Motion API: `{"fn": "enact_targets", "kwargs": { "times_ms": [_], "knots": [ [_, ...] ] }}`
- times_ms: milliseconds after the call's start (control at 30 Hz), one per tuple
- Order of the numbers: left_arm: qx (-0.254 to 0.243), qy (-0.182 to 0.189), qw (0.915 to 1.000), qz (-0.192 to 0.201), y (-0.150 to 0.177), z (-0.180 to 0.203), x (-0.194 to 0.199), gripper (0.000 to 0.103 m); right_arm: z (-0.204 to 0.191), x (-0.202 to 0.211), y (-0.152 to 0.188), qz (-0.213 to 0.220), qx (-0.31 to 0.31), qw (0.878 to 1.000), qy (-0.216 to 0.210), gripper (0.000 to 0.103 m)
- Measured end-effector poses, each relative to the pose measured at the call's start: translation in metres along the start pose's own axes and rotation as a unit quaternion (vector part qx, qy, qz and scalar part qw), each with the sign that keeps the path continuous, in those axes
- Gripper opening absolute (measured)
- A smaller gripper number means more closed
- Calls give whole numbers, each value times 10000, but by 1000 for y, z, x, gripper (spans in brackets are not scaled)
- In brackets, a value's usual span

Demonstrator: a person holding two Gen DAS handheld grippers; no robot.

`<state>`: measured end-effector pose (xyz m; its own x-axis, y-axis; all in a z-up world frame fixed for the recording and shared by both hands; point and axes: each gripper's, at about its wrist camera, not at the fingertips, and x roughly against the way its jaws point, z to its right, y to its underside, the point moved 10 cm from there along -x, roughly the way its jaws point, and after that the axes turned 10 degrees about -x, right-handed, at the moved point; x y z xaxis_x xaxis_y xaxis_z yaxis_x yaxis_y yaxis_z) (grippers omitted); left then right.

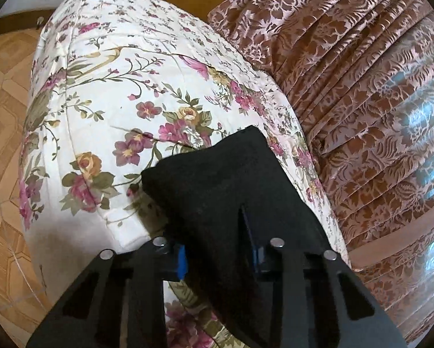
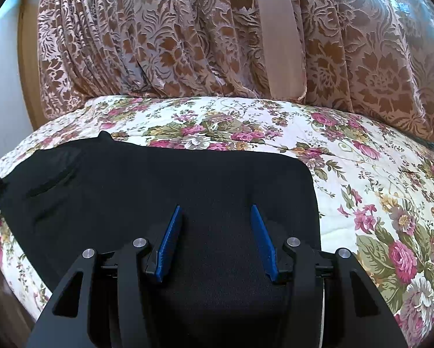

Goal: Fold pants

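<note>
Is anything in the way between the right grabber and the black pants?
Nothing visible is. The right gripper hangs directly over the black fabric pants, its jaws apart, with only dark cloth between the blue pads.

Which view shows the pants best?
The right wrist view: the pants lie spread across the quilt, with a pocket visible. The left wrist view shows only one bunched end between the fingers.
</note>
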<state>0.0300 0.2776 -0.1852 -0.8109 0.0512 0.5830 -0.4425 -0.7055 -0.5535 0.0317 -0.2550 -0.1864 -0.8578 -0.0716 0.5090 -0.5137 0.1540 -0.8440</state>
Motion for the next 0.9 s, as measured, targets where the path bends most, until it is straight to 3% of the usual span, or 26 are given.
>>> {"fn": "enact_targets", "kwargs": {
  "times_ms": [133, 333, 400, 467, 567, 733, 900],
  "knots": [
    [-66, 54, 10000, 49, -3, 8, 3, 14, -1, -1, 0, 8, 12, 10000, -1, 55],
    [-749, 565, 9943, 507, -21, 73, 34, 13, -2, -1, 0, -37, -18, 10000, 35, 55],
    [-1050, 837, 9890, 621, -25, 105, 46, 13, -3, -2, -1, -69, -23, 9999, 73, 57],
    [-1354, 1066, 9825, 713, -27, 133, 58, 13, -6, -1, -1, -129, -43, 9999, -15, 68],
    [-1725, 1359, 9724, 792, -26, 169, 73, 13, -10, 2, 0, -158, -9, 9999, -7, 73],
    [-2136, 1833, 9567, 737, -11, 215, 93, 13, -11, 4, 1, -159, -27, 9999, -34, 74],
    [-2526, 2470, 9345, 443, 22, 268, 103, 13, -9, 12, -3, -129, -335, 9992, -176, 76]
  ]
}}
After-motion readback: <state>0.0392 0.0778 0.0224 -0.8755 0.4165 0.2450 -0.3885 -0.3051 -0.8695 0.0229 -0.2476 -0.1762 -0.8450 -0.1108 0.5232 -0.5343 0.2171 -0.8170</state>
